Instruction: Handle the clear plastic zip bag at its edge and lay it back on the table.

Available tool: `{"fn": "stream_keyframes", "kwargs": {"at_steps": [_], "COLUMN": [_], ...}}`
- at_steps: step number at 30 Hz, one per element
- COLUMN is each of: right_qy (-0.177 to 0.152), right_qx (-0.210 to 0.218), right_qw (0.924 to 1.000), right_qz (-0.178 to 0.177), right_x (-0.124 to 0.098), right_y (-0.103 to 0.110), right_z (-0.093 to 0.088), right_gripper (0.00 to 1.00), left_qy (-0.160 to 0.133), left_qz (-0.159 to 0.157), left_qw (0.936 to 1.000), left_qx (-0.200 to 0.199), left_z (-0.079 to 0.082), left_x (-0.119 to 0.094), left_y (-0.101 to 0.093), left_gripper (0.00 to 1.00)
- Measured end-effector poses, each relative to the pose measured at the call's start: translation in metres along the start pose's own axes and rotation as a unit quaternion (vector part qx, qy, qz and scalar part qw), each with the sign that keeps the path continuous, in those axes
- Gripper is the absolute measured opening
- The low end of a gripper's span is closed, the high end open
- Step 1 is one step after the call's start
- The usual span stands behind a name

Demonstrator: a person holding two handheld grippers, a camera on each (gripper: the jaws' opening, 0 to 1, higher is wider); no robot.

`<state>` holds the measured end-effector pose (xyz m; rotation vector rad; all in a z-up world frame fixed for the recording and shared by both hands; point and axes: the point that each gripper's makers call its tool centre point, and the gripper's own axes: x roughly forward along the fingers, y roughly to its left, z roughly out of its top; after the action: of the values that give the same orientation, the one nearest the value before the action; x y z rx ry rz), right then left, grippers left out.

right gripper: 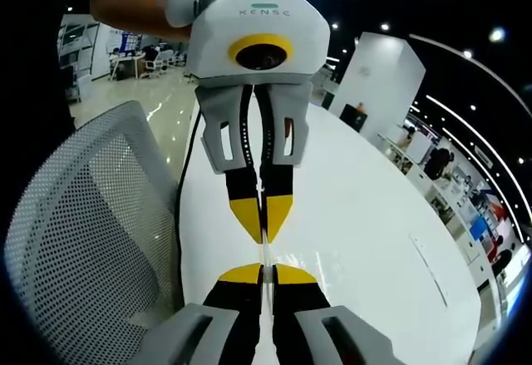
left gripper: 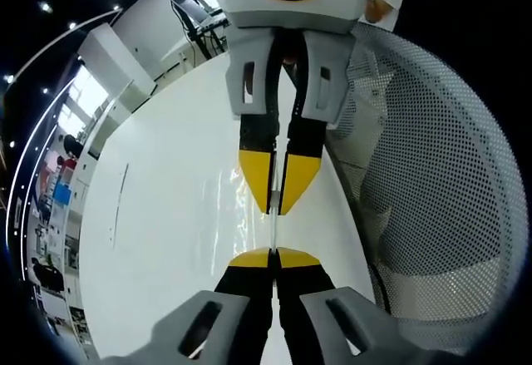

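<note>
One clear plastic zip bag (left gripper: 273, 228) is held edge-on above the long white oval table (left gripper: 166, 215), stretched between two grippers. The left gripper (left gripper: 273, 256) with yellow-tipped black jaws is clamped on one edge of the bag; the right gripper (right gripper: 263, 273) is clamped on the opposite edge. One grey mesh-backed office chair (left gripper: 432, 174) is seen beside the table.

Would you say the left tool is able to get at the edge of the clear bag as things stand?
Probably yes: the left tool already looks shut on the bag edge, facing the right tool pinching the same edge from the other side. The thin strip between them looks taut above the white table.
</note>
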<state>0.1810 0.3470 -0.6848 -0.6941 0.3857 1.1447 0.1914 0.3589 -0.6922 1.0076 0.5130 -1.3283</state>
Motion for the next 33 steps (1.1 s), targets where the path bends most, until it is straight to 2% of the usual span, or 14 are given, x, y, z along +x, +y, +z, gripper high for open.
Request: {"fn": "stream_keyframes", "kwargs": {"at_steps": [33], "right_qy": [0.005], "right_qx": [0.008], "right_qw": [0.9999], "right_qz": [-0.006], "right_x": [-0.0045], "right_y": [-0.0021], "right_z": [-0.0072], "right_gripper": [0.00], "left_qy": [0.005], "left_qz": [0.002], "left_qw": [0.9999], "left_qx": [-0.010], "left_z": [-0.0087], "left_x": [-0.0033], "left_y": [0.0013], "left_gripper": [0.00]}}
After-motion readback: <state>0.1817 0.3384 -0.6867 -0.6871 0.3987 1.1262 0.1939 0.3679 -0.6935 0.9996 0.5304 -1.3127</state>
